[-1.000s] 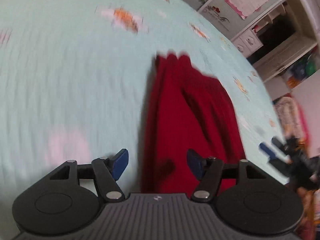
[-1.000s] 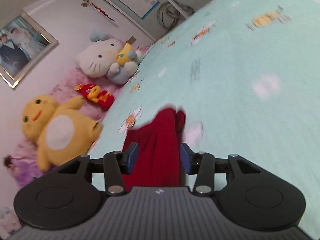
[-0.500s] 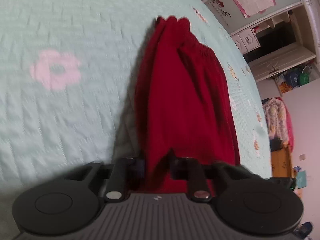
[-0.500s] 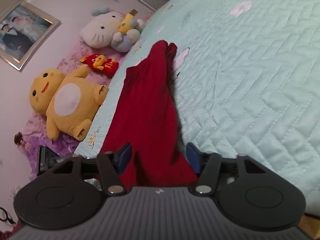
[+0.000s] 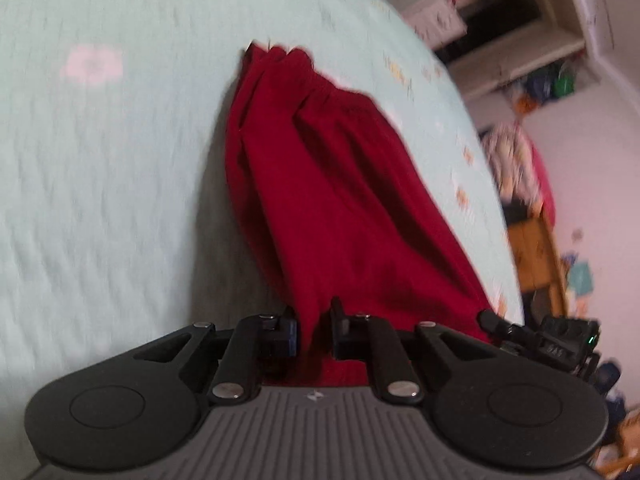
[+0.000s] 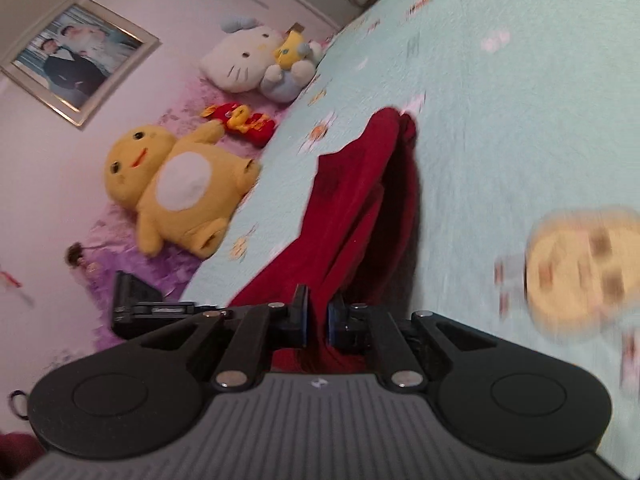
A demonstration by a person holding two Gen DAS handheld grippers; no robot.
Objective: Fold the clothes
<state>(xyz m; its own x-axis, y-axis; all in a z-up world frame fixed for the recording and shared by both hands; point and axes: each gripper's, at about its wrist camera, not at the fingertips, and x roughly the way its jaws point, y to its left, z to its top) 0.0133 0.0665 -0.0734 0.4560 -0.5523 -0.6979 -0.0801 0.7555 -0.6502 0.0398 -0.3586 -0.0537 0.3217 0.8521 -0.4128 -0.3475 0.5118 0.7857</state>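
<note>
A dark red garment (image 5: 320, 184) lies stretched over the pale green quilted bed (image 5: 100, 160), its far end gathered to a narrow point. My left gripper (image 5: 314, 330) is shut on the near edge of the cloth, which rises between its fingers. In the right wrist view the same red garment (image 6: 352, 208) runs away from me, and my right gripper (image 6: 318, 320) is shut on its near edge. The other gripper shows at the right edge of the left view (image 5: 552, 340) and at the left in the right view (image 6: 148, 308).
A yellow plush toy (image 6: 176, 188), a white cat plush (image 6: 248, 60) and a small red toy (image 6: 244, 120) lie along the bed's far side under a framed photo (image 6: 76, 64). Shelves (image 5: 512, 20) and a wooden cabinet (image 5: 536, 248) stand beyond the bed.
Both grippers went from open around the red cloth to shut on its near edge. Both views now show the garment lifted slightly and pulled taut.
</note>
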